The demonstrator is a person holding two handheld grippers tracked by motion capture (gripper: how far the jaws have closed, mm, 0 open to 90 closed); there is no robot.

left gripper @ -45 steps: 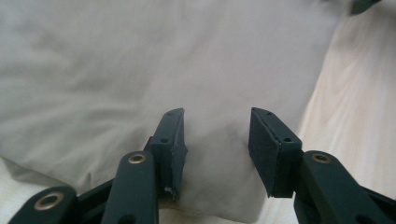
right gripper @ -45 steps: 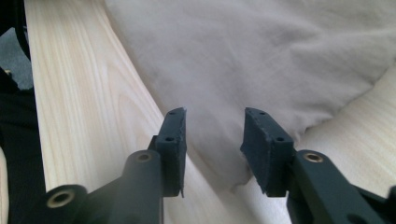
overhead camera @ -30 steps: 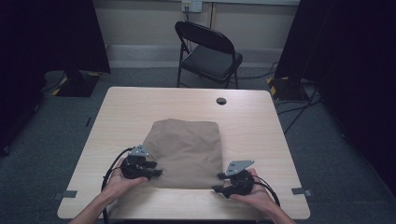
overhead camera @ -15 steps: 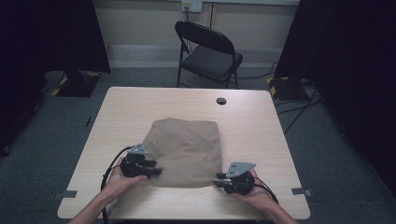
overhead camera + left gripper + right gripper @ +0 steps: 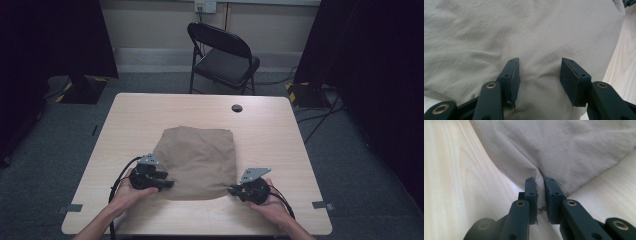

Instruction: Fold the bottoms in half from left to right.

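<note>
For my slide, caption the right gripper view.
Right gripper, just closing, pinches a corner of the tan folded cloth on the pale wooden table.

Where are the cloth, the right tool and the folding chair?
cloth (image 5: 200, 157): high view, middle of the tan fabric.
right tool (image 5: 539, 185): right gripper view, between its tips, pinching the cloth's corner.
folding chair (image 5: 226, 61): high view, seat.

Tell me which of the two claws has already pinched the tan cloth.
The right claw: its jaws have just been closing and now pinch a corner of the cloth. The left claw stands open over it.
</note>
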